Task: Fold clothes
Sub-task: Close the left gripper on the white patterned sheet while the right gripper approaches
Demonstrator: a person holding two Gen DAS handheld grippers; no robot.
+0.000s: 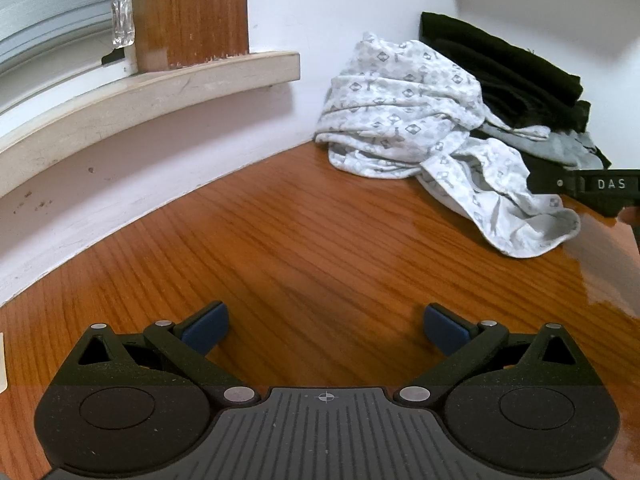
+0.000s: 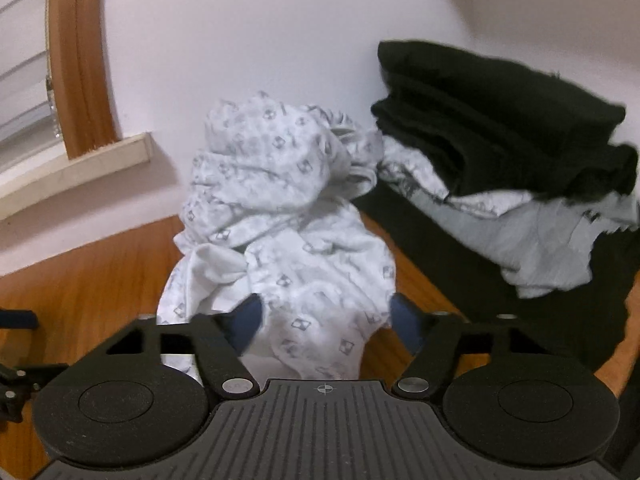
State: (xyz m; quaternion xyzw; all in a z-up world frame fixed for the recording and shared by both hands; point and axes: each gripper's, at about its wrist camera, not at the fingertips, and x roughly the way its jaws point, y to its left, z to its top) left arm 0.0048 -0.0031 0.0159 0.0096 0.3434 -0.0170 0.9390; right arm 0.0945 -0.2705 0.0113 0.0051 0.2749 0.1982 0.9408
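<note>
Clothes lie at the surface's far corner against the white wall: a crumpled white garment [image 2: 280, 216] of soft jersey printed with small grey diamonds, and at its three o'clock a folded stack [image 2: 508, 160] of thick black knit over pale grey cloth. The right gripper [image 2: 326, 322] has its blue-padded fingers [image 2: 246, 324] either side of the garment's lower folds, partly closed; whether they pinch it I cannot tell. The left gripper [image 1: 326, 326] hangs wide open and empty over the glossy, grained wooden surface [image 1: 280, 248].
</note>
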